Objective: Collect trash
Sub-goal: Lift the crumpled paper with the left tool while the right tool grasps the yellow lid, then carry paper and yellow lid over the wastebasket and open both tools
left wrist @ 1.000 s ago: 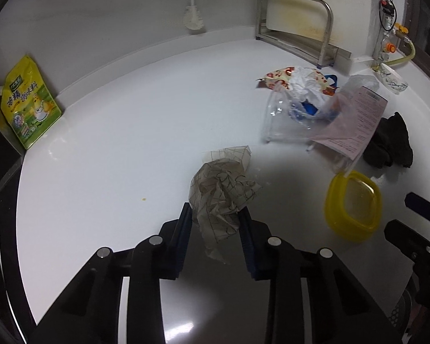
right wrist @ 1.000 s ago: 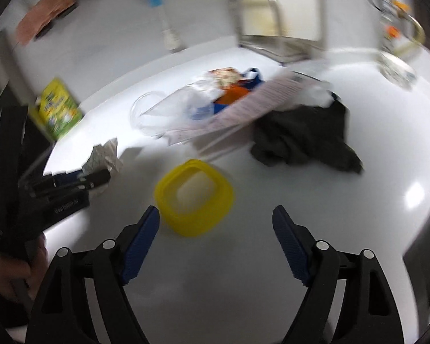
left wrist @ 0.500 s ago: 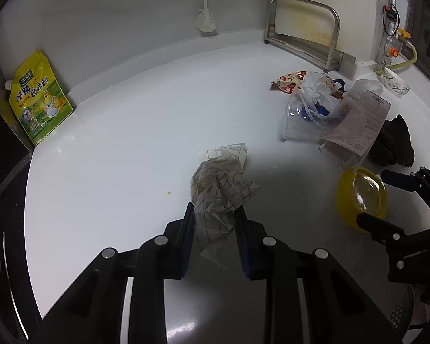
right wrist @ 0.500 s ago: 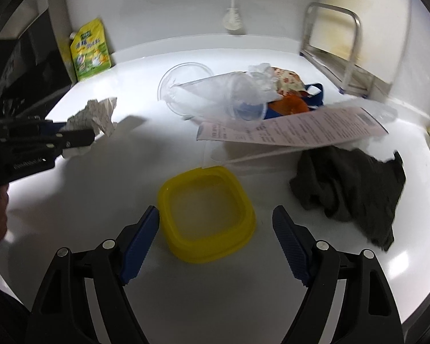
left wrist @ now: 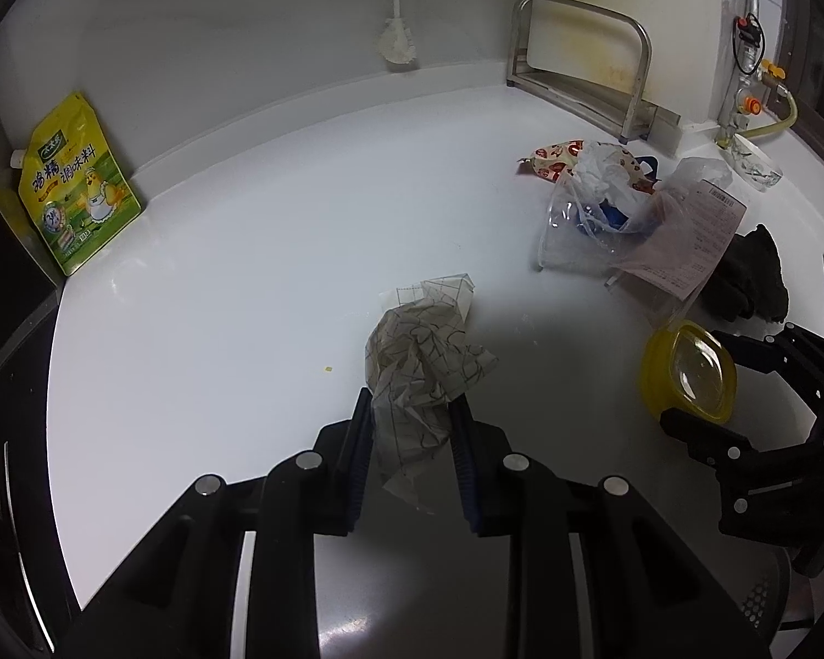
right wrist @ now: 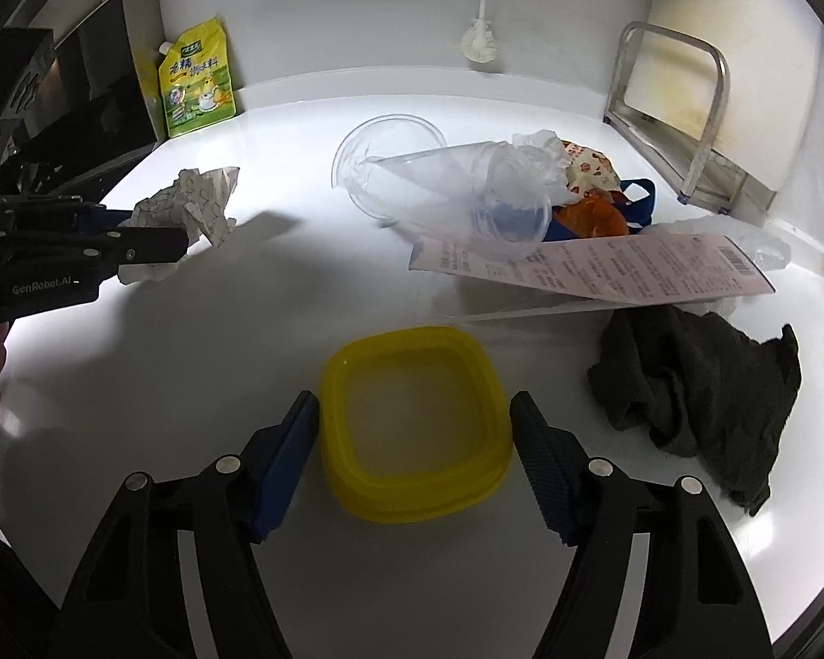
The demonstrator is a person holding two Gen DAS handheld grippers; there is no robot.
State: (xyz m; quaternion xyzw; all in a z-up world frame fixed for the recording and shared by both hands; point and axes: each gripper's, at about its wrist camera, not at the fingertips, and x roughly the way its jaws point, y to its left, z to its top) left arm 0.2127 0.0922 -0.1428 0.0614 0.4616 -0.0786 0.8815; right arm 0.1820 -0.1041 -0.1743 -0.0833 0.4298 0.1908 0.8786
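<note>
Wrapper (left wrist: 423, 351): crumpled, pinched in my L gripper (left wrist: 412, 456), lifted just off counter (left wrist: 220, 302). R gripper (right wrist: 415, 472) jaws closing in, not yet touching yellow tub (right wrist: 412, 423), which sits dead ahead between them.

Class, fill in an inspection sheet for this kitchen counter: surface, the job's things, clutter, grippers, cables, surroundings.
Surface: white counter, one tiny yellow crumb.
Job's things: crumpled paper between the left pads; yellow lid flat on the counter; long receipt leaning over clear plastic cups and wrappers.
Clutter: dark cloth; yellow seasoning pouch propped against the wall.
Grippers: left gripper shut on the paper; right gripper open, its jaws have just been closing, straddling the lid, pads not pressing.
Cables: yellow hose at the pipe fittings.
Surroundings: metal rack, hanging brush.
</note>
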